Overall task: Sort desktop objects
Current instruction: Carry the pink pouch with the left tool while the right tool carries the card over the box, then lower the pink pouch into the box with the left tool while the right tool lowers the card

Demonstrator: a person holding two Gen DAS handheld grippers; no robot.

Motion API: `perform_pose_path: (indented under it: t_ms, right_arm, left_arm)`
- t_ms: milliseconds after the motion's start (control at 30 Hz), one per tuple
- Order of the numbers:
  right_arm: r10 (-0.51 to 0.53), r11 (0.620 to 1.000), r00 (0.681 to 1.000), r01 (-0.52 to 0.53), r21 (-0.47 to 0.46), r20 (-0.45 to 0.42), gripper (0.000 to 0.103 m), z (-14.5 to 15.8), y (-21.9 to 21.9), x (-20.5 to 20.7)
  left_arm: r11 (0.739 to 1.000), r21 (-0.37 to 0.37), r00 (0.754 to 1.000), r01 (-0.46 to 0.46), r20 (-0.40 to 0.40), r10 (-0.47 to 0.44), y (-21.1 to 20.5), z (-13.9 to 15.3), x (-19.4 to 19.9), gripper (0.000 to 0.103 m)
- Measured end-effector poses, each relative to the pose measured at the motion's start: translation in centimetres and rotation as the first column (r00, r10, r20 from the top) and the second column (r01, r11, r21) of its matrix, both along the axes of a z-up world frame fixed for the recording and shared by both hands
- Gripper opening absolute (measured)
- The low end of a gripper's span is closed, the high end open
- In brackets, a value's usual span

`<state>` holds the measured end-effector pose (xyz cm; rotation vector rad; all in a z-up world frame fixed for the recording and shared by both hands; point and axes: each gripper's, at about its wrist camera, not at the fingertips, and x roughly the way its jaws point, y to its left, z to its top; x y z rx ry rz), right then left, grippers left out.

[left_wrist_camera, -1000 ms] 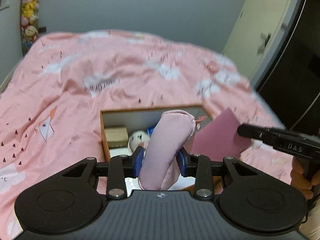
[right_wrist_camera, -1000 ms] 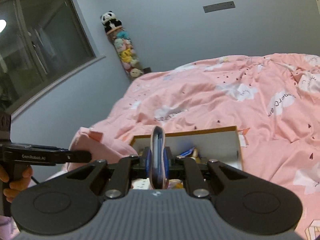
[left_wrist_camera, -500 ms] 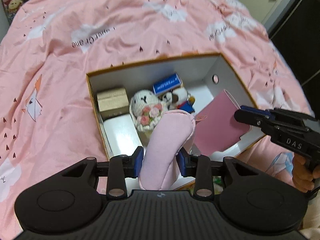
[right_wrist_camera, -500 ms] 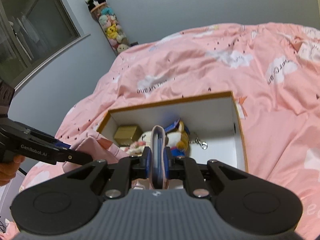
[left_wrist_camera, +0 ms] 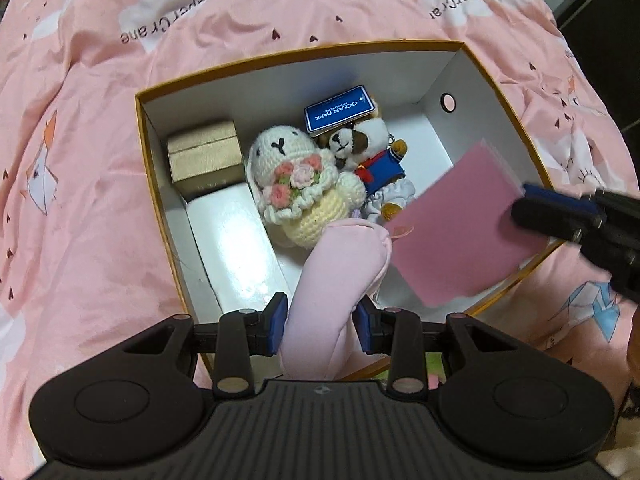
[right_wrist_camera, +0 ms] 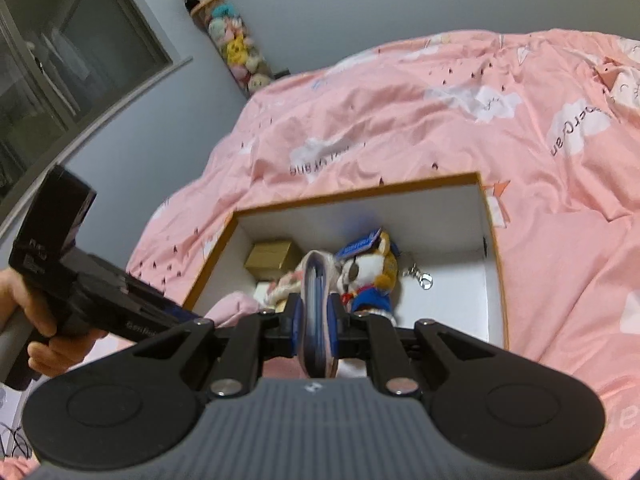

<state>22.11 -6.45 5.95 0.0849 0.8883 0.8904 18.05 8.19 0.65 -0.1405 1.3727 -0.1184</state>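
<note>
While both grippers hang over the open box, these lines fix the relation the next move turns on.

Key relation: the pink soft toy sits directly above the bare white floor at the near end of the box; its long axis runs out from the jaws toward the toys in the middle, tip nearly over the crocheted doll.
Left gripper: jaws closed on the pink soft toy, blue pads pressing both sides of its lower part.
Left pose: pointing steeply down into the box, near wall just under the jaws.
Right gripper: jaws nearly shut on the pink card, which stands edge-on between the pads in its own view.
Card position: over the right near corner of the box, slanting, its low corner close to the pink soft toy's tip.
Right pose: aimed less steeply, coming in from the right rim.
Nearer hand: the left, I judge, since its load is already inside the rim.
Box contents: gold case, white carton, crocheted doll, dog plush with a blue card on its head.
Box place: on the pink bed cover.
Risk: I judge the 2 loads may brush if both drop together.
</note>
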Motion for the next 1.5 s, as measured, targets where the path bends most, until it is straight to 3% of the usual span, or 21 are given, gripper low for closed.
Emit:
perform_pose_path:
  t_ms: [233, 400, 500, 633, 800, 867, 967, 1200, 1400, 1500]
  right_arm:
    - [0.048, 0.993, 0.999, -0.049, -0.110, -0.010, 0.015, -2.0, 2.6, -0.7]
    - [0.052, 0.993, 0.998, -0.056, -0.106, -0.037, 0.015, -2.8, 3.1, -0.6]
    - [0.047, 0.993, 0.994, -0.057, -0.100, -0.102, 0.016, -3.8, 3.2, -0.1]
    - [0.037, 0.997, 0.983, -0.049, -0.065, -0.179, 0.017, -5.0, 3.1, 0.5]
    - [0.057, 0.995, 0.971, -0.075, -0.070, -0.231, 0.032, -5.5, 3.6, 0.7]
    - [0.071, 0.993, 0.965, -0.093, -0.078, -0.251, 0.035, -6.0, 4.0, 0.6]
    - [0.069, 0.993, 0.962, -0.091, -0.073, -0.263, 0.033, -6.3, 4.6, 0.6]
    - [0.093, 0.994, 0.930, -0.104, -0.012, -0.356, 0.029, -6.7, 5.2, 1.0]
    - [0.109, 0.994, 0.920, -0.110, 0.018, -0.376, 0.028, -6.9, 6.0, 1.0]
    - [0.097, 0.995, 0.914, -0.101, 0.011, -0.395, 0.028, -7.3, 6.1, 1.2]
  left_arm:
    - [0.999, -0.009, 0.998, -0.051, -0.026, 0.050, 0.1, -0.7, 0.0, 0.044]
    - [0.991, -0.112, 0.997, -0.070, -0.020, 0.068, 0.2, -0.2, -0.1, 0.047]
    - [0.977, -0.193, 0.996, -0.087, -0.034, 0.082, 0.2, -0.4, -0.1, 0.048]
    - [0.968, -0.220, 0.993, -0.119, -0.026, 0.116, 1.0, -0.9, -0.5, 0.048]
    - [0.929, -0.331, 0.984, -0.168, -0.004, 0.177, 2.7, -1.3, -1.7, 0.048]
    - [0.900, -0.385, 0.975, -0.205, -0.006, 0.220, 3.5, -1.7, -2.1, 0.048]
    - [0.856, -0.452, 0.962, -0.250, -0.013, 0.273, 4.4, -2.5, -2.7, 0.045]
    - [0.802, -0.517, 0.934, -0.300, 0.013, 0.357, 5.8, -2.3, -4.2, 0.043]
    - [0.796, -0.521, 0.927, -0.308, 0.025, 0.375, 6.0, -3.1, -4.4, 0.040]
    - [0.815, -0.502, 0.932, -0.290, 0.047, 0.360, 5.5, -3.2, -4.3, 0.040]
